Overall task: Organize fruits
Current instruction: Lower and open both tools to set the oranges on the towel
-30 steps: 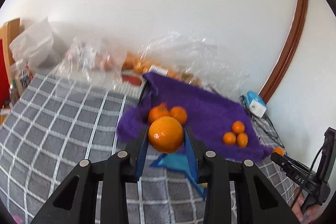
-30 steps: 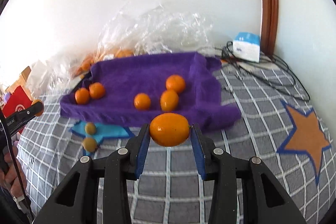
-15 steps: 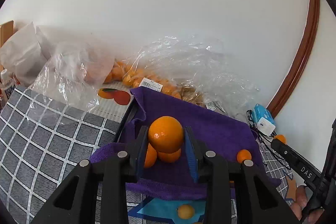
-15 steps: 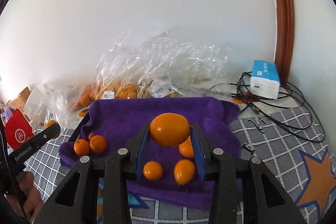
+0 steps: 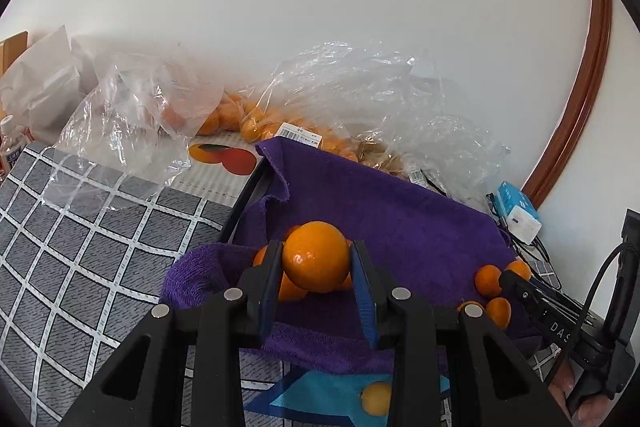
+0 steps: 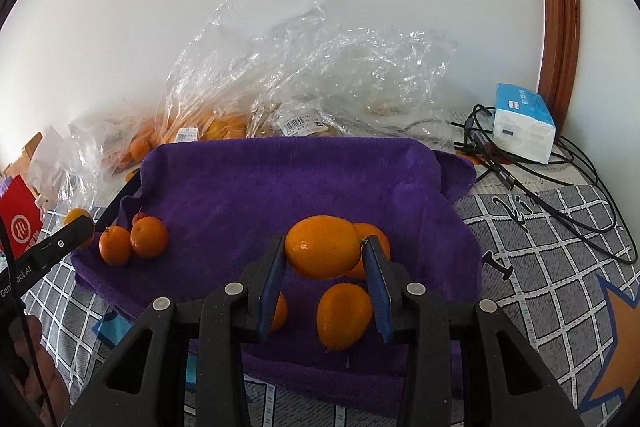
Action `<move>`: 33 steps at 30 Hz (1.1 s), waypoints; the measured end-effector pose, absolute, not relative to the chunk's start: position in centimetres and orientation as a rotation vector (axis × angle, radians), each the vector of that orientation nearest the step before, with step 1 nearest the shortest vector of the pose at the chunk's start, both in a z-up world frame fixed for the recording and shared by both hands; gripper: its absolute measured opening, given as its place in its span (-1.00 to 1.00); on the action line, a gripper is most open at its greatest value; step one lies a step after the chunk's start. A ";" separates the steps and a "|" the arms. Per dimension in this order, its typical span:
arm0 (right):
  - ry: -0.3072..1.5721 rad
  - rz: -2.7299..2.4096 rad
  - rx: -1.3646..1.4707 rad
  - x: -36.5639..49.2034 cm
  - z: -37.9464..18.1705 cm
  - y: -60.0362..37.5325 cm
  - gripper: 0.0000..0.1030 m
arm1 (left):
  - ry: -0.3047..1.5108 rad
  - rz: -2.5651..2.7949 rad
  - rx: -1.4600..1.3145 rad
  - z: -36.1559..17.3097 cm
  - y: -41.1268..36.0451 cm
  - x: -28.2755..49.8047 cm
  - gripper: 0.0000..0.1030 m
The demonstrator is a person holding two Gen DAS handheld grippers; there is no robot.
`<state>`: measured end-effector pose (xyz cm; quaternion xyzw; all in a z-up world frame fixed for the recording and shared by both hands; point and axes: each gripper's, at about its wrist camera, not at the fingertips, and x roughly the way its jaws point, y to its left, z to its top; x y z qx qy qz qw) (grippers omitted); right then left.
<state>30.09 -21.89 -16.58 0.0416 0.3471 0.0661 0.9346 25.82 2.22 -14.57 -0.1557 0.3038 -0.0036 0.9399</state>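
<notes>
Tools left (image 5: 316, 257) and right (image 6: 323, 247) each pinch an orange above the purple towel (image 6: 280, 187).

The left tool (image 5: 316, 269) and its orange (image 5: 316, 255) are hiding two fruits (image 5: 291, 289) behind; bags (image 6: 320, 75) are blurring their contents; labels (image 5: 300, 134) are staying unreadable.

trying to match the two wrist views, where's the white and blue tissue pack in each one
Left wrist view: the tissue pack sits at the right edge, low against the wall, just past the right end of the purple towel.
Right wrist view: the tissue pack is upper right, on the black cables behind the towel's right corner.
Shared landmark: the purple towel.
</notes>
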 end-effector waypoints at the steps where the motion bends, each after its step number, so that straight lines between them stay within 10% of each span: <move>1: 0.715 0.134 0.079 30.1 -16.8 -21.8 -0.24 | 0.622 0.001 -0.317 -14.7 2.3 25.9 -0.38; 33: 0.748 0.111 -0.041 30.2 -18.4 -20.0 -0.06 | 0.663 -0.097 -0.370 -15.3 2.8 26.5 -0.38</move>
